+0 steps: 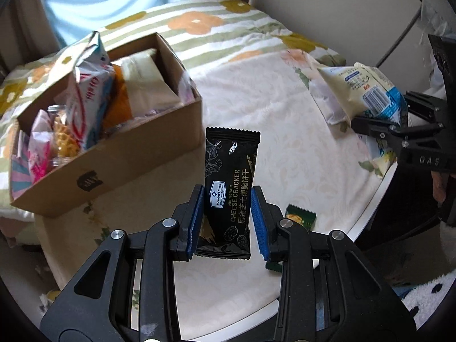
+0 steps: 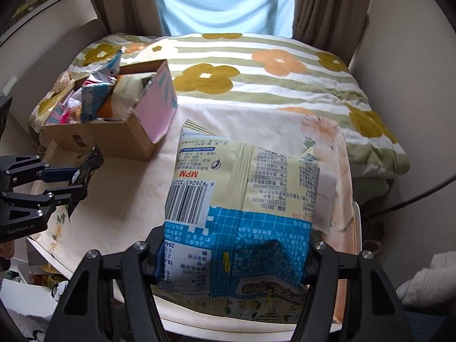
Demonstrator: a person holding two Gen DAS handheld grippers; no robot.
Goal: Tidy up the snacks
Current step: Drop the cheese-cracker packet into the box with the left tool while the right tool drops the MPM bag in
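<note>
Two snacks are held above the tabletop [image 1: 327,199]: the left gripper [image 1: 227,219] has its fingers closed on a cracker pack [image 1: 229,188], the right gripper [image 2: 232,259] pinches a bag [image 2: 245,193]. Both seem mid-carry; next comes dropping each into the crowded box [image 1: 114,154] beyond.

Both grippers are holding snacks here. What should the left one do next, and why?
Probably carry the black cracker packet left and up over the cardboard box. The left gripper already clamps it upright above the table, and the box, open-topped and holding other snacks, sits just to its left.
</note>
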